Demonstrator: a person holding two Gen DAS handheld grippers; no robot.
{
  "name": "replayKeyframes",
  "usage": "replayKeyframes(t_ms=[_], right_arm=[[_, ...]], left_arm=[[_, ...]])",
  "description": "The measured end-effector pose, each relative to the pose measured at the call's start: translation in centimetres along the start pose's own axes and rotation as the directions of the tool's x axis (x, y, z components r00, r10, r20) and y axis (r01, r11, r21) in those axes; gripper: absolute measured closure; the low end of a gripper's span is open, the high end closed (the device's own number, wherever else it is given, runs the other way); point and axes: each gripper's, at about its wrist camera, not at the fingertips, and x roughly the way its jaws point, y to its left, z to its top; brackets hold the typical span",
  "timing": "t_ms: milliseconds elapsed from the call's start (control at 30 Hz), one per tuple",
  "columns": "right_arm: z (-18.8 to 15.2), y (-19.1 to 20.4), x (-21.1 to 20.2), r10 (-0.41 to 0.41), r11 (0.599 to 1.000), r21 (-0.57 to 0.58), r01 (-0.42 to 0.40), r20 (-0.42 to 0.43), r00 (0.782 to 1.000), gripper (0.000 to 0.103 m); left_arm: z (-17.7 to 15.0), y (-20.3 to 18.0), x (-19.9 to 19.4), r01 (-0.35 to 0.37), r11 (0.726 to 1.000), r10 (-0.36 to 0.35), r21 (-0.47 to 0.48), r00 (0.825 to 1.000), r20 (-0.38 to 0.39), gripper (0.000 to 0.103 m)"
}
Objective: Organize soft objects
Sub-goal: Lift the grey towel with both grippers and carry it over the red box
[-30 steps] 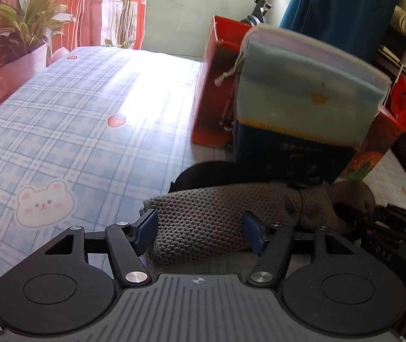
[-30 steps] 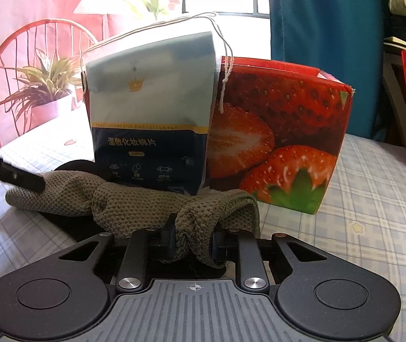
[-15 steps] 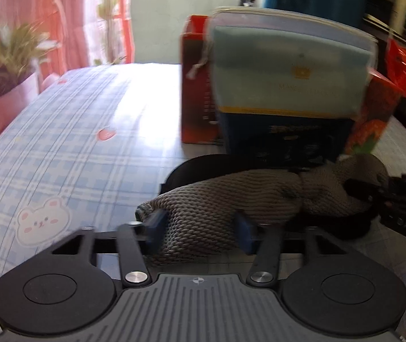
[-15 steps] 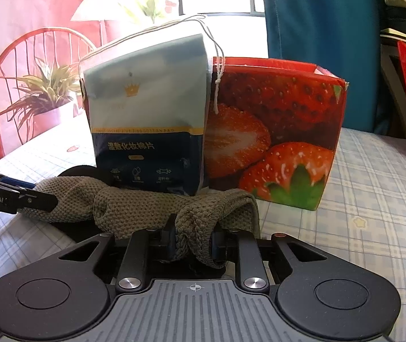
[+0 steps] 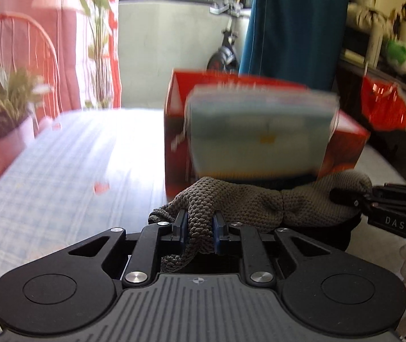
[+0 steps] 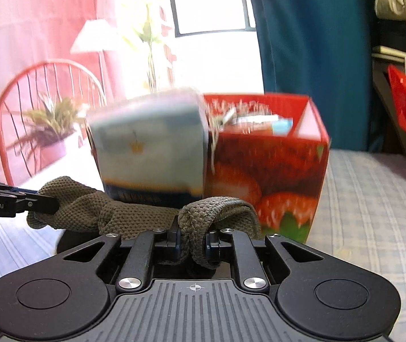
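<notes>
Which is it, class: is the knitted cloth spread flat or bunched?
Bunched: the knitted cloth sags, rumpled, between the left gripper and right gripper.

Left gripper [image 5: 199,229] has just been closing and now pinches one end of the grey knitted cloth [image 5: 248,203], the right gripper [image 5: 345,196] clamps the other end at three o'clock, pale blue pouch [image 5: 259,139] and red bag [image 5: 177,131] blurred at twelve.

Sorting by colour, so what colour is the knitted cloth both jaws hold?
Olive-grey knitted cloth, clearest in the right wrist view.
</notes>
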Motion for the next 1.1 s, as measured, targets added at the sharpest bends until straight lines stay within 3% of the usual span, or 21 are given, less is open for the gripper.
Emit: replayKeyframes(t_ms=[167,500,767,867,1100], right_arm=[[2.5,0.1,-2.1,0.022,1.0,0.0,-0.022,0.077,0.997,0.09],[10.2,-0.5,-3.8,0.023,0.999,-0.033,-0.016,0.2,0.979,0.091],[16.0,-2.0,-0.9,-0.001,0.997,-0.076,0.012,0.14,0.99,0.092],[16.9,-2.9,2.0,-0.005,0.997,-0.078,0.01,0.058,0.998,0.092],[15.7,-5.7,9.0,-0.02,0.998,0.049,0.027,-0.147,0.989,0.092]], left_arm=[[2.7,-0.4,-2.6,0.009,1.0,-0.012,0.025,0.994,0.11,0.084],[10.1,-1.0,-4.3,0.067,0.997,-0.075,0.039,0.967,0.244,0.084],[17.0,-1.1,1.3,0.158,0.986,-0.163,0.061,0.982,0.097,0.084],[17.9,-1.2,5.8,0.177,0.983,-0.176,0.055,0.984,-0.025,0.084],[16.8,-3.3,13.3,0.197,0.973,-0.166,0.116,0.957,-0.236,0.084]])
